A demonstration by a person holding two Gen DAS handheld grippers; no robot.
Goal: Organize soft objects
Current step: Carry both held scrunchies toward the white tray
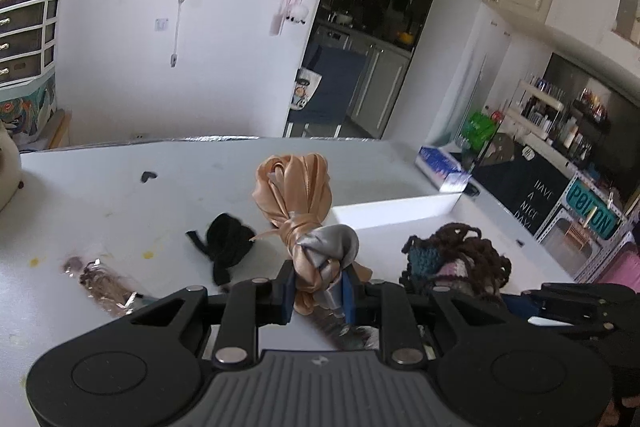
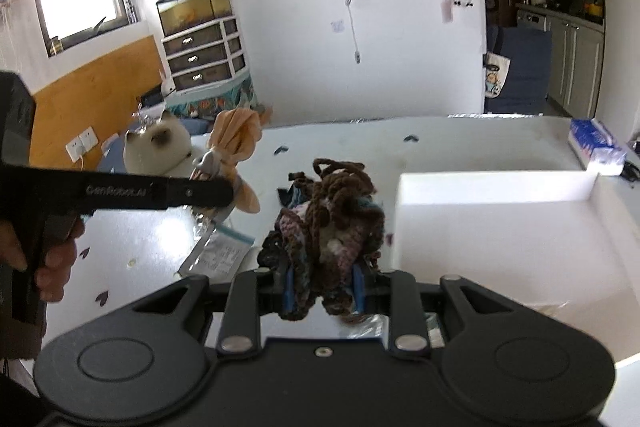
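My left gripper (image 1: 318, 297) is shut on a knotted peach and grey satin scarf (image 1: 298, 199) and holds it above the white table (image 1: 120, 211); the scarf also shows in the right wrist view (image 2: 236, 143). My right gripper (image 2: 324, 291) is shut on a brown, teal and pink crocheted bundle (image 2: 332, 211), held above the table just left of a white tray (image 2: 500, 215). The bundle shows in the left wrist view (image 1: 456, 259) at the right. A black fabric piece (image 1: 228, 243) lies on the table ahead of the left gripper.
A cream plush cat (image 2: 160, 147) sits at the table's left side. A zip bag (image 2: 220, 255) and crumpled foil (image 1: 104, 283) lie on the table. A blue-white tissue pack (image 2: 596, 143) lies beyond the tray. Drawers and a fish tank (image 2: 196, 7) stand behind.
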